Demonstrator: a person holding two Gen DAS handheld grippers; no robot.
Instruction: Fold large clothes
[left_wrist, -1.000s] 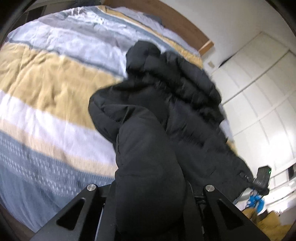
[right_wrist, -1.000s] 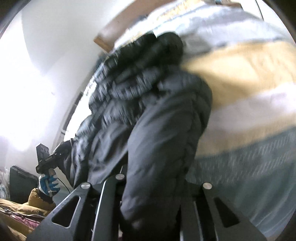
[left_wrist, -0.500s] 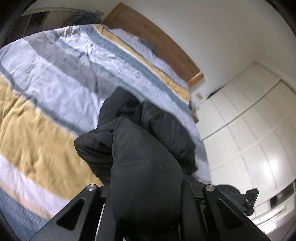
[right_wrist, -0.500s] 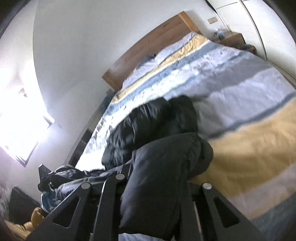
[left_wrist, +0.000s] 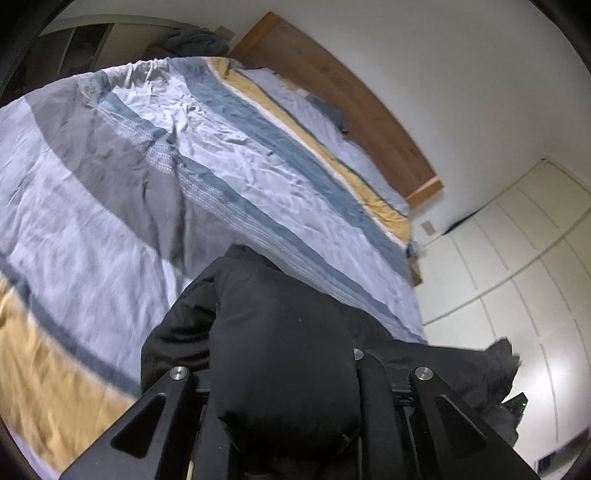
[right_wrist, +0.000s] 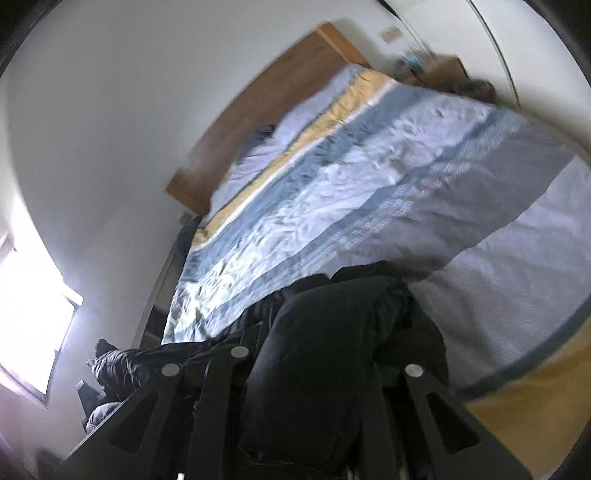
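Window (right_wrist: 26, 325) glare at left; motion blur, fisheye-warped edges.

Left wrist view: the camera is sitting just behind the left gripper (left_wrist: 284, 398) and is looking forward along its fingers, tilted across the striped duvet (left_wrist: 155, 184) toward the wooden headboard (left_wrist: 343, 96) and the white wardrobe doors (left_wrist: 517, 258) at the right. The black jacket (left_wrist: 280, 354) is filling the near foreground, very close to the lens.

Right wrist view: the camera is sitting just behind the right gripper (right_wrist: 314, 398), facing the same bed from the opposite side, with the striped duvet (right_wrist: 369, 184) and wooden headboard (right_wrist: 258, 110) ahead and a bright window (right_wrist: 33, 317) at the left. The black jacket (right_wrist: 325, 350) is again crowding the lens.

Both views are sharing the duvet, headboard and jacket.
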